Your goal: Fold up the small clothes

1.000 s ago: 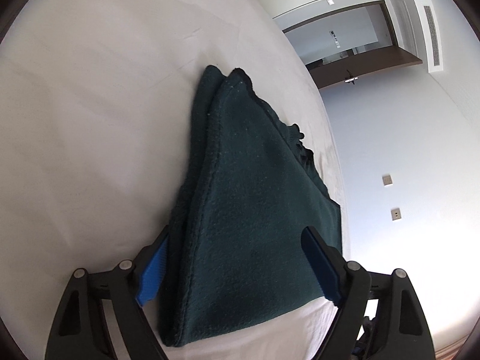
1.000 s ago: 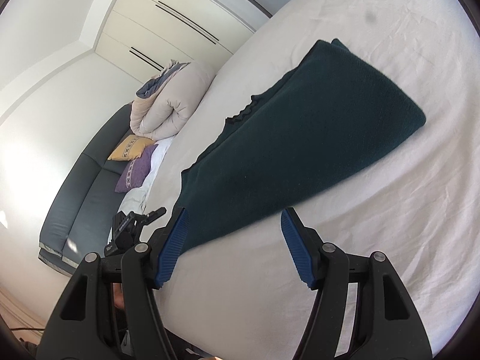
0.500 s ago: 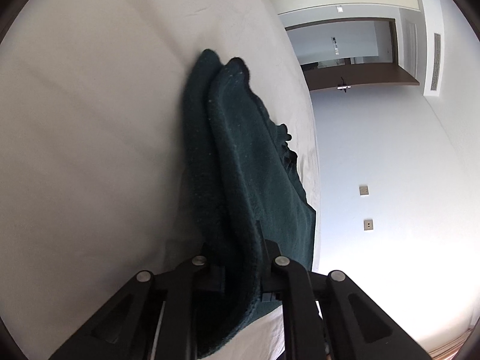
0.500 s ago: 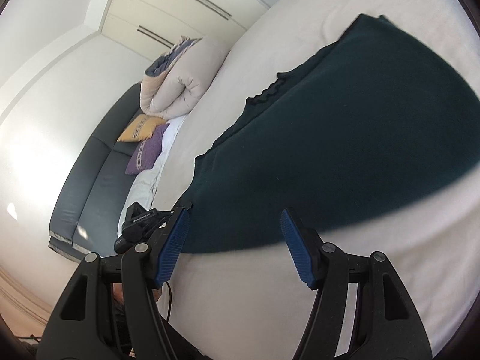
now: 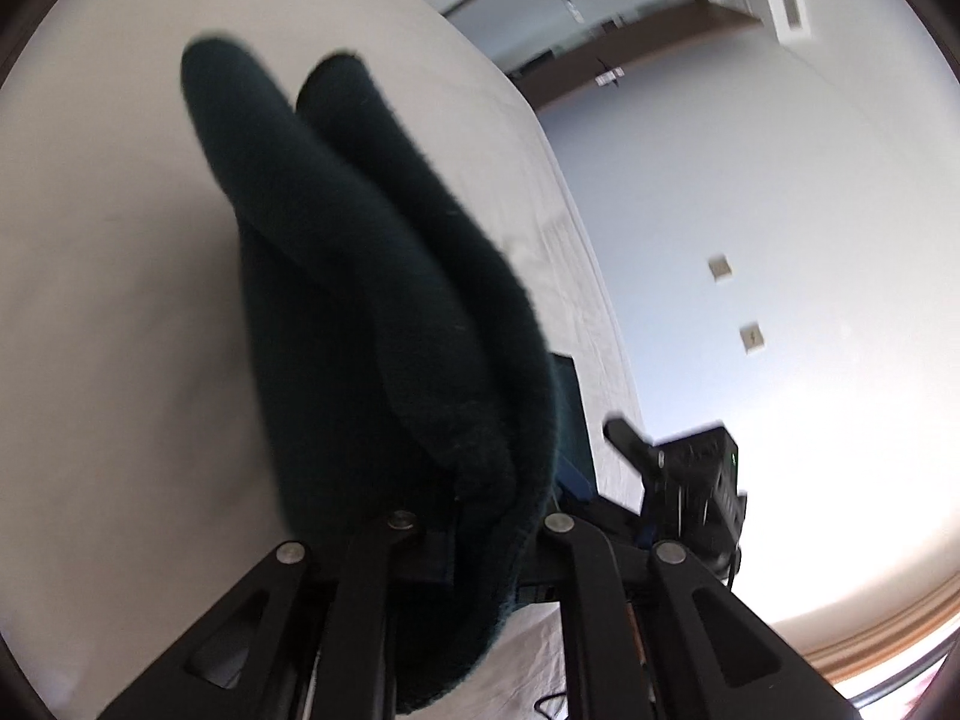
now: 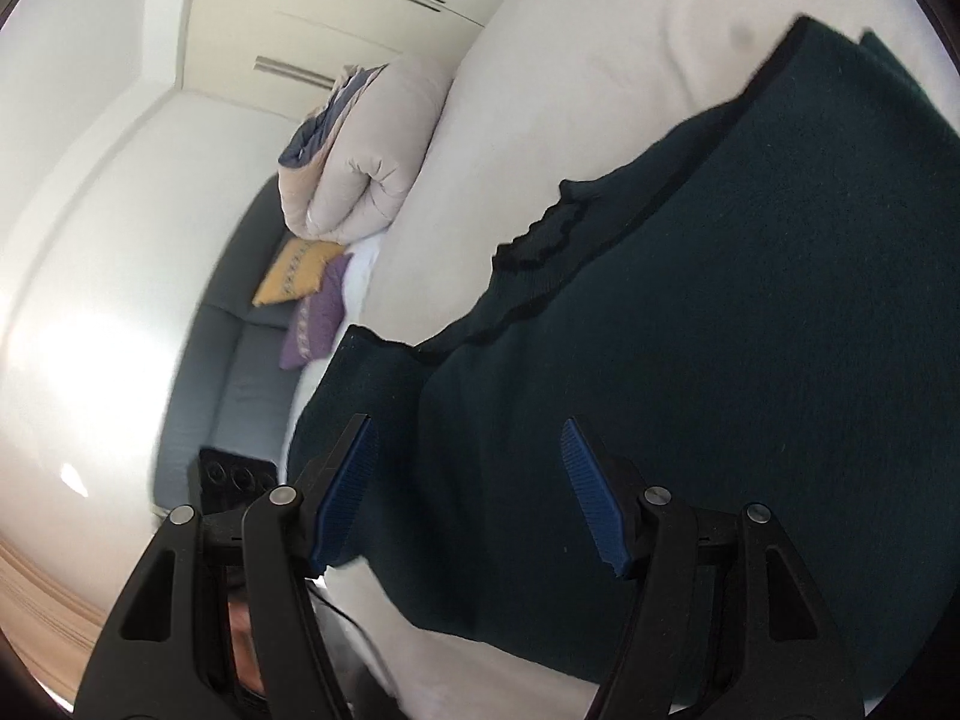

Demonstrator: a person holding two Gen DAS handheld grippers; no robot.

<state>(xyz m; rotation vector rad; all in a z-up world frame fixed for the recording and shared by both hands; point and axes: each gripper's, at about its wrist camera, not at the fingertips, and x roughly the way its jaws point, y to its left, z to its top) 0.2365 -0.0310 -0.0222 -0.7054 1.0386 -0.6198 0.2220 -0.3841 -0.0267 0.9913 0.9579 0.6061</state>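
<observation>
A dark green knit garment [image 5: 372,324] lies folded on a white bed [image 5: 120,240]. My left gripper [image 5: 480,516] is shut on the garment's near end, which bunches up between its fingers and rises off the sheet. In the right wrist view the same garment [image 6: 720,330] spreads across the bed, its black-trimmed edge toward the far side. My right gripper [image 6: 468,492] is open, its blue pads [image 6: 591,504] straddling the garment's near corner just above the fabric. The right gripper also shows in the left wrist view [image 5: 690,468], at the bed's right edge.
A rolled beige duvet [image 6: 366,162] sits at the bed's far end. A grey sofa [image 6: 222,396] with yellow and purple cushions [image 6: 300,276] stands beyond the bed's edge. White wardrobes line the back wall. A pale wall with sockets [image 5: 753,336] runs along the bed's right side.
My left gripper closed on the garment's near end and lifted it. My right gripper stayed open and moved in over the garment's other near corner.
</observation>
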